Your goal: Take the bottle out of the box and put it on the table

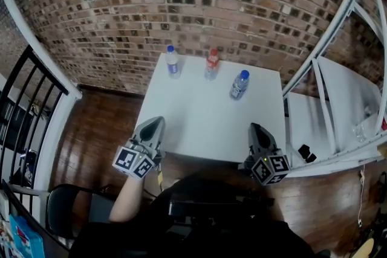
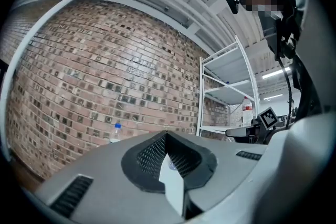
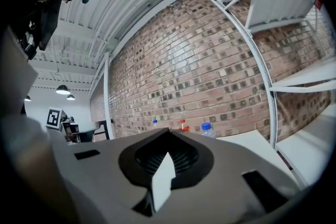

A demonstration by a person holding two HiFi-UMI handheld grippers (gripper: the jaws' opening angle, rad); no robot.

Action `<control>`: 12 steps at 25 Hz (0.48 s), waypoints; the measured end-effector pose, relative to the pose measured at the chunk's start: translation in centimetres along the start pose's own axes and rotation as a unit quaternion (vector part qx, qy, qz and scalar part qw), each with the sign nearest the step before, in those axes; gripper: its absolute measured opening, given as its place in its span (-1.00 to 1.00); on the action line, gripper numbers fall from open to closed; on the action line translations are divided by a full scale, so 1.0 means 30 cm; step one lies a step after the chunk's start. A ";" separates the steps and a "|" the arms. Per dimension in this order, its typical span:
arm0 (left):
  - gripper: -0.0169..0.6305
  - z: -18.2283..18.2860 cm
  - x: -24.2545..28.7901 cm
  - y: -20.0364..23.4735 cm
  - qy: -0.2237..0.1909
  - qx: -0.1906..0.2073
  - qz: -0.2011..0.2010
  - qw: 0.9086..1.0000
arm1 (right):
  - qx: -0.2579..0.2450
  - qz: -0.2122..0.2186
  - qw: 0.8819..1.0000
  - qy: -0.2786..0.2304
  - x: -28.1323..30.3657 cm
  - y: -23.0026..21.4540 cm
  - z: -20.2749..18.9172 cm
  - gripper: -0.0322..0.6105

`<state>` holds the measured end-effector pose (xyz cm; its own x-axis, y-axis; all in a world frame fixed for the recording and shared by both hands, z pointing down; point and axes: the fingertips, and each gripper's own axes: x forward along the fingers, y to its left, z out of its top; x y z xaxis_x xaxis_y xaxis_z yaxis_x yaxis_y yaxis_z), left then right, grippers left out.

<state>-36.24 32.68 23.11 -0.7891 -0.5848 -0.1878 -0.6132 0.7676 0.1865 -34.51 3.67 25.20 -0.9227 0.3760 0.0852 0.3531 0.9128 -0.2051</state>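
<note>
Three water bottles stand upright along the far side of the white table (image 1: 199,121): a blue-capped one (image 1: 173,61) at the left, a red-labelled one (image 1: 211,64) in the middle, and another blue-capped one (image 1: 239,84) at the right. No box is in view. My left gripper (image 1: 158,121) hovers at the table's near left edge, shut and empty. At the near right edge my right gripper (image 1: 254,127) is also shut and empty. The right gripper view shows all three bottles (image 3: 182,125) past the closed jaws. In the left gripper view only the left bottle (image 2: 115,132) shows clearly.
A brick wall (image 1: 181,3) runs behind the table. A white metal shelving rack (image 1: 338,99) stands close on the right, with a small black object (image 1: 305,153) on a low shelf. A black railing (image 1: 24,106) and a chair (image 1: 60,208) are at the left.
</note>
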 end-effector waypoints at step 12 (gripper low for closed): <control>-0.96 -0.037 -0.003 0.002 0.001 -0.009 0.003 1.000 | -0.001 -0.024 1.000 -0.006 -0.017 -0.052 0.005 -0.90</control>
<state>-36.24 32.48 24.20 -0.7926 -0.5811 -0.1848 -0.6093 0.7660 0.2048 -34.61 2.03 25.32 -0.9400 0.3307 0.0837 0.3093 0.9297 -0.2001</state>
